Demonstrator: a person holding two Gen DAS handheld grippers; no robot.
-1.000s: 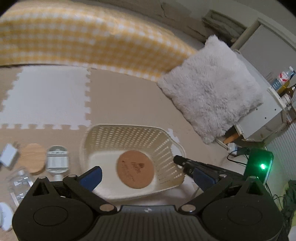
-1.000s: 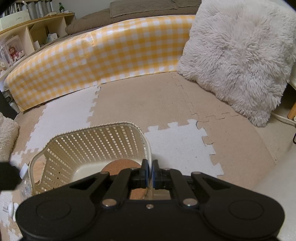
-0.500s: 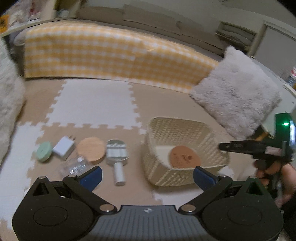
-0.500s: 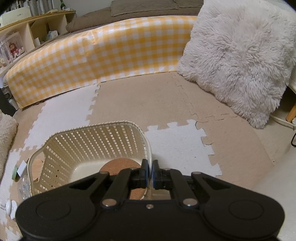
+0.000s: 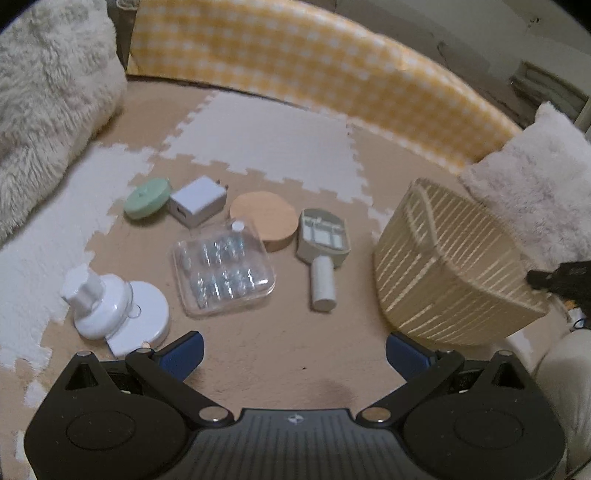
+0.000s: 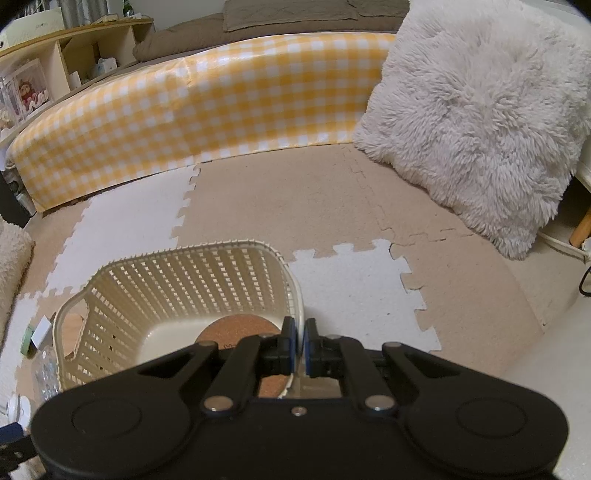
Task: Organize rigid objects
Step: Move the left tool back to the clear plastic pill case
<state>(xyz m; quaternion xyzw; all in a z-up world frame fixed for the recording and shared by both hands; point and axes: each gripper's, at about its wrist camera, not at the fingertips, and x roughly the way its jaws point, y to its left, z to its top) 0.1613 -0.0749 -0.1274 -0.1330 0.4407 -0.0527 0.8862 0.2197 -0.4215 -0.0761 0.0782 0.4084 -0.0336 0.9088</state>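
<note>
Puzzle-mat floor (image 5: 280, 354) spreads under the left gripper (image 5: 293, 352), fingers wide apart, clear case (image 5: 223, 269) ahead; the right gripper (image 6: 299, 341) pinches the basket (image 6: 177, 295) rim.

No text can be read with any certainty. The round brown cork coaster (image 6: 236, 332) lying in the cream slatted plastic basket (image 6: 192, 280) bears a small dark printed mark near its edge, half hidden and too small to make out. The pale box (image 6: 35, 23) on top of the wooden shelf carries faint lettering, too blurred to read.
</note>
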